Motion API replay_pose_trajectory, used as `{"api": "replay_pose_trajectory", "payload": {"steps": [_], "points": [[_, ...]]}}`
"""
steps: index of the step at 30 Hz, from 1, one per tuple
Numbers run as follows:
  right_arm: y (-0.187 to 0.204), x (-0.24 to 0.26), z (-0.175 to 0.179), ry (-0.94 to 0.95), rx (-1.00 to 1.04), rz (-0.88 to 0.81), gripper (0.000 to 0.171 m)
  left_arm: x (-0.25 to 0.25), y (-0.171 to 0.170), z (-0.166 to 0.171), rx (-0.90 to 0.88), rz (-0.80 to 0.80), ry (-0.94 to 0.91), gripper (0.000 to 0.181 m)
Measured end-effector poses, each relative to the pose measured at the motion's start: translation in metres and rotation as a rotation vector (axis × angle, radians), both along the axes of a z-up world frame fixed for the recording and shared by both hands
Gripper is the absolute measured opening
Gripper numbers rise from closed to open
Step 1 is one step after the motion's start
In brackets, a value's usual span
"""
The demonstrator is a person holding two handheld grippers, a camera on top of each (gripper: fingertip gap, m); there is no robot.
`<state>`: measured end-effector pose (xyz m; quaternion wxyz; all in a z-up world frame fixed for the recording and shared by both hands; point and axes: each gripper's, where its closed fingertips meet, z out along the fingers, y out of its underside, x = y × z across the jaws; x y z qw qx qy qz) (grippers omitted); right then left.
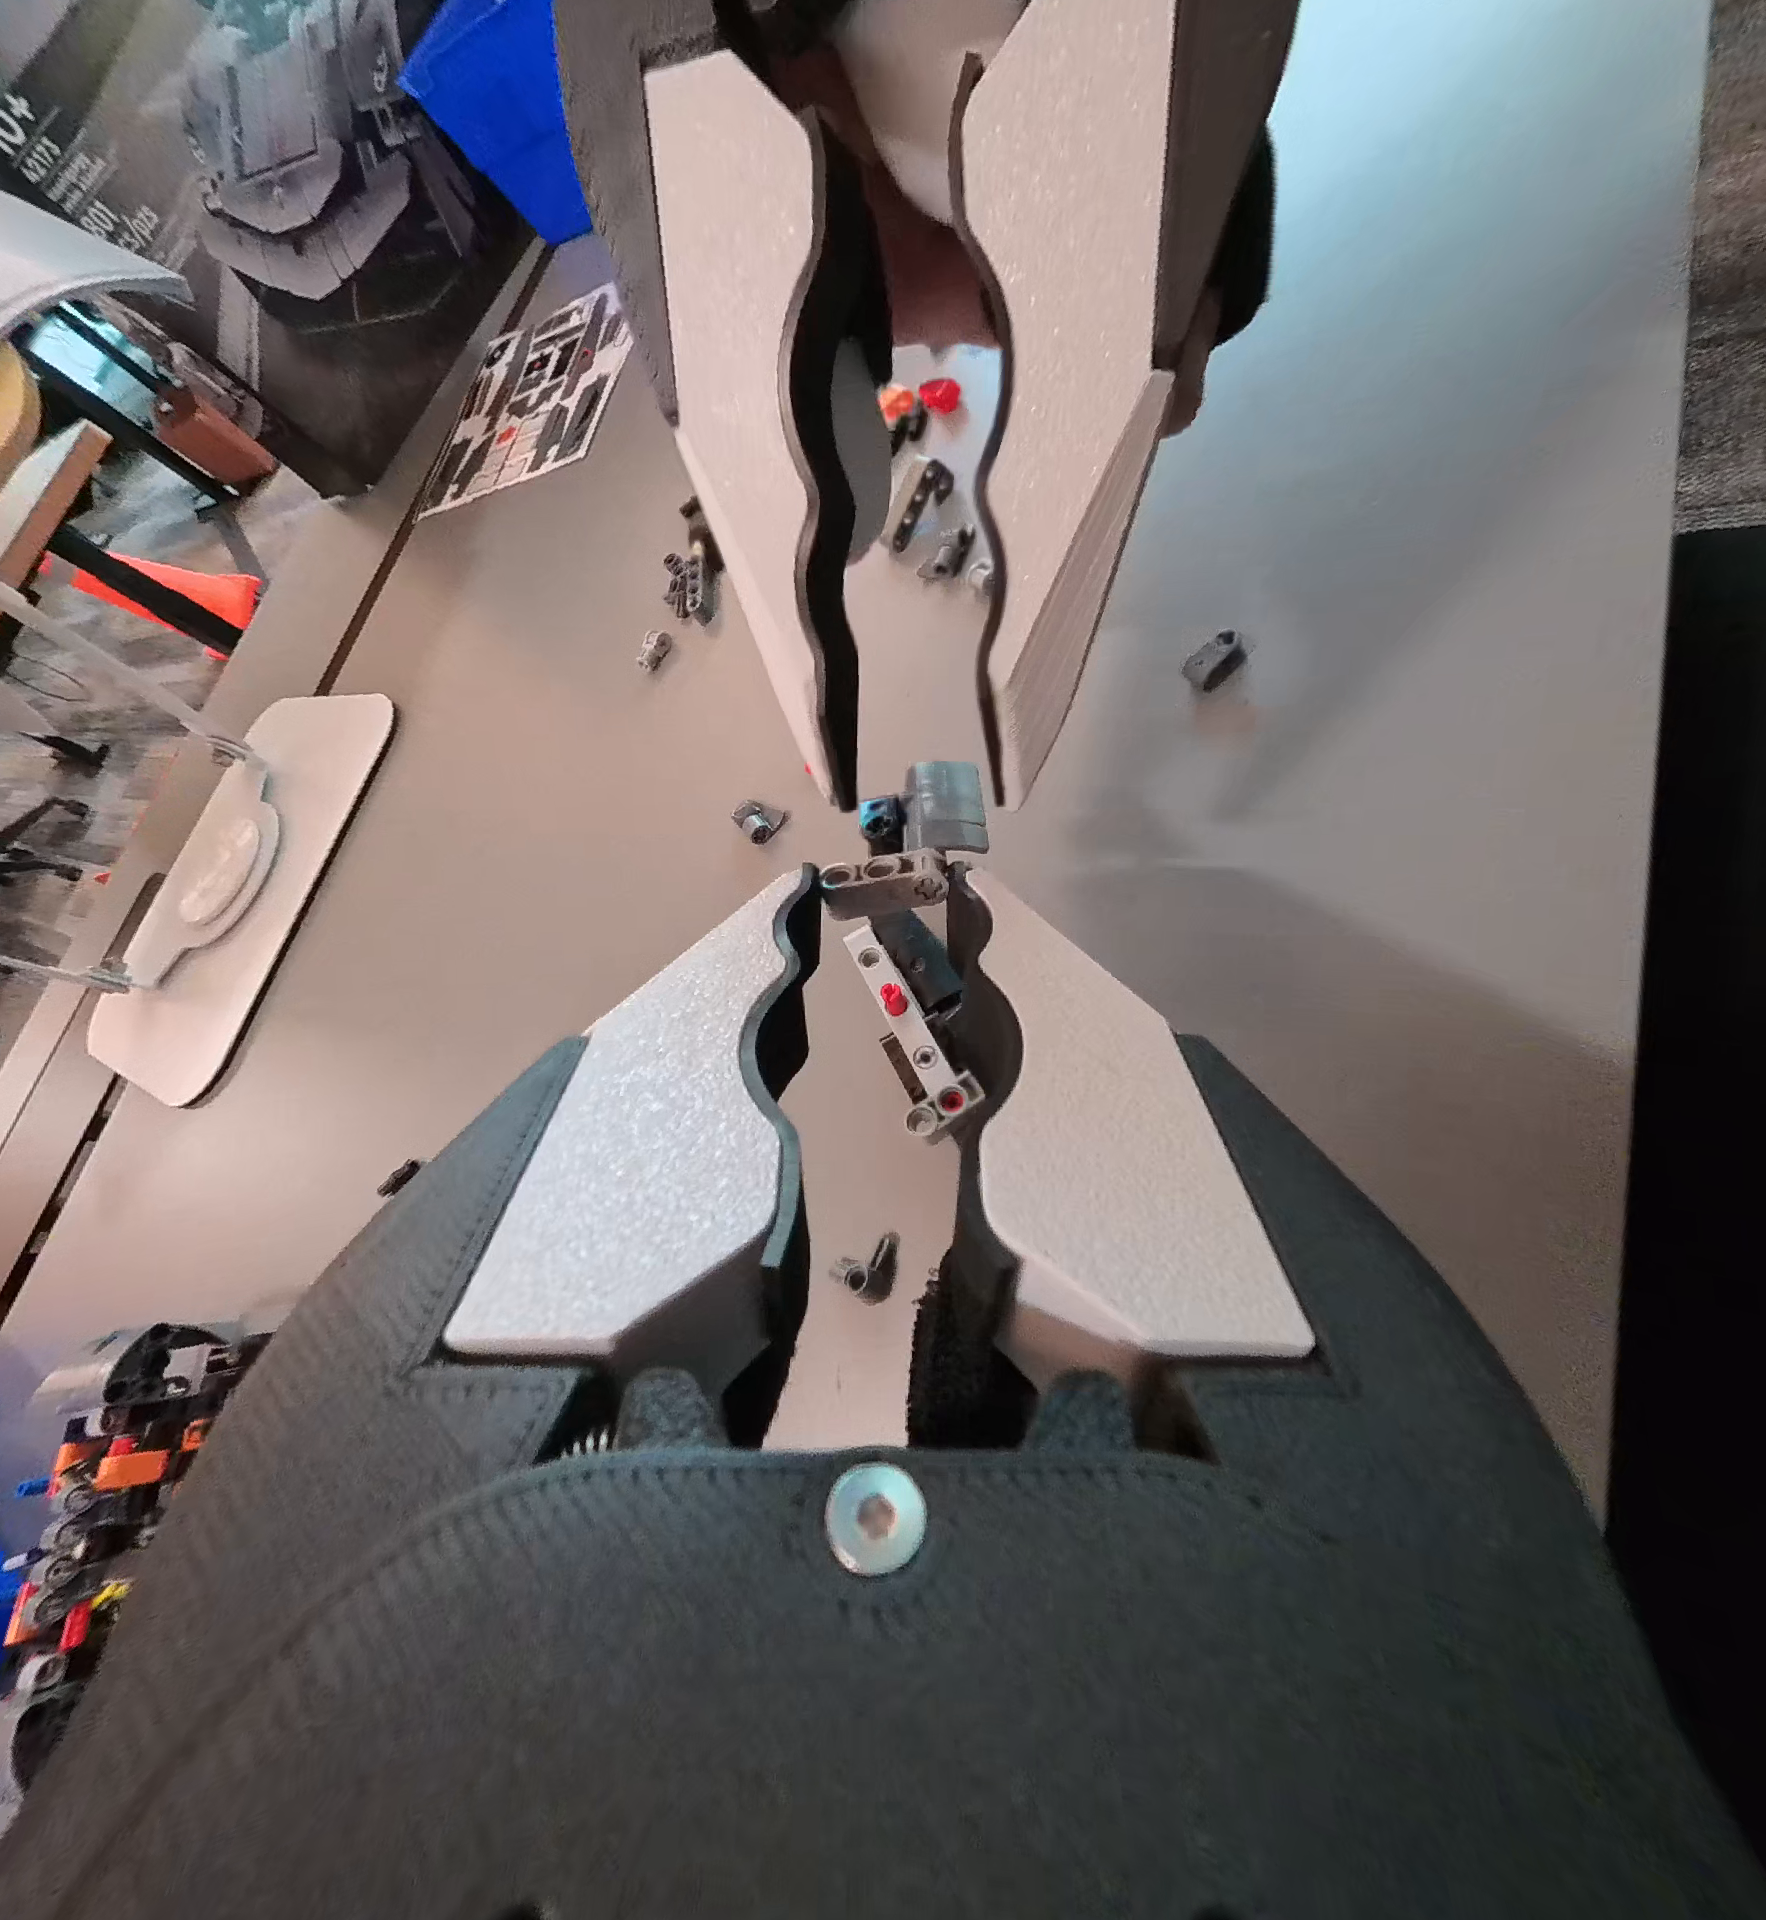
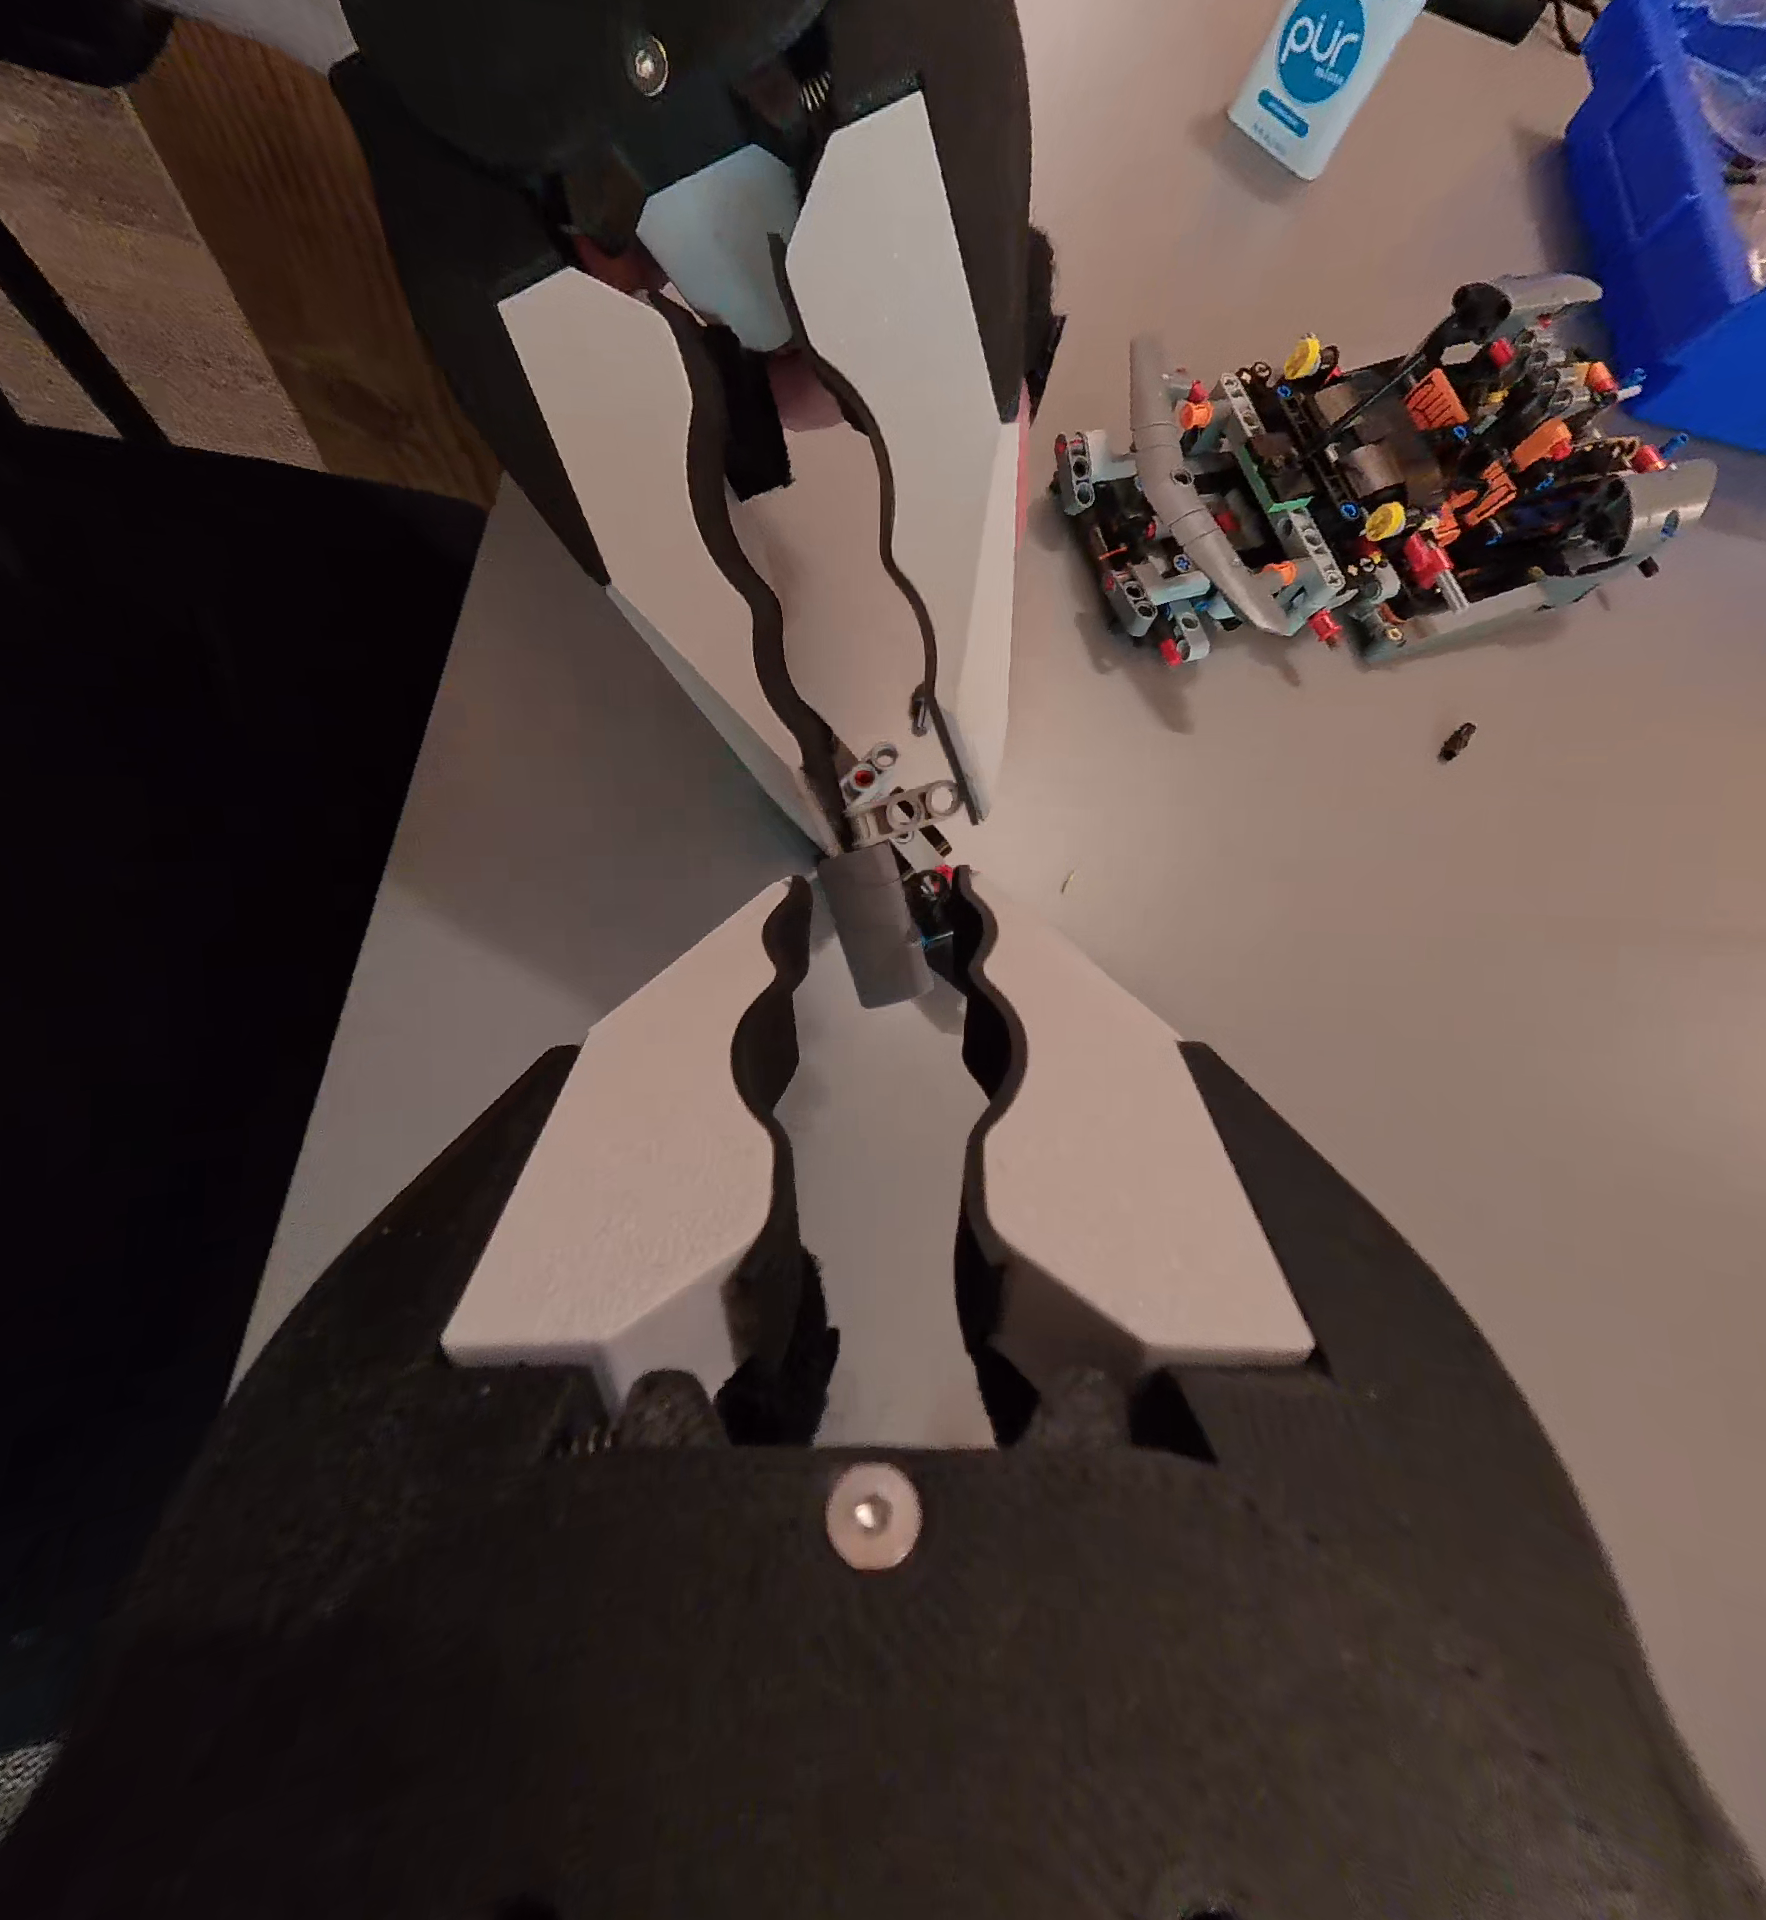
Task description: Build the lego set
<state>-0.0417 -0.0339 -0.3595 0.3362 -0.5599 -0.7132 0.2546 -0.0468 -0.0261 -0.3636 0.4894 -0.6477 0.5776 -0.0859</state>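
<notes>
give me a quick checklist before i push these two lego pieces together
1. Left gripper holds the light grey beam assembly: ok.
2. Right gripper holds the dark grey piece: ok.
3. The two pieces meet tip to tip: ok.
4. Blue pin lined up with a beam hole: cannot tell.
5. Both lifted above the table: cannot tell.
6. Loose parts away from the join: ok.

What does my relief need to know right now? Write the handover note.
Left hand-held gripper: shut on light grey beam sub-assembly.
Right hand-held gripper: shut on dark grey piece.
The two parts meet tip to tip above the table; whether they are locked together cannot be told.
Done: large partial model sits near the blue bin.
Left: finish this join, then the loose pieces.
</notes>
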Motion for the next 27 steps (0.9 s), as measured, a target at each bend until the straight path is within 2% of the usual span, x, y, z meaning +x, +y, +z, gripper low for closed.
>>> {"api": "replay_pose_trajectory", "payload": {"steps": [6,14,18,22,27], "points": [[0.01,-0.002,-0.015,-0.031,-0.01,0.039,0.015,-0.001,0.01,-0.008,-0.01,0.029,0.025,0.022],[0.019,0.001,-0.018,-0.024,-0.025,0.078,0.031,0.0,0.014,-0.01,-0.002,0.039,0.004,0.022],[0.014,-0.004,-0.011,0.036,-0.007,0.113,0.025,0.0,0.014,-0.006,0.001,0.032,-0.014,0.022],[0.017,-0.003,-0.017,0.003,0.034,0.117,0.027,0.001,0.013,-0.001,0.009,0.024,-0.045,0.022],[0.012,-0.006,-0.015,0.009,-0.007,0.155,0.026,0.003,0.009,0.004,0.021,-0.007,-0.065,0.022]]}}
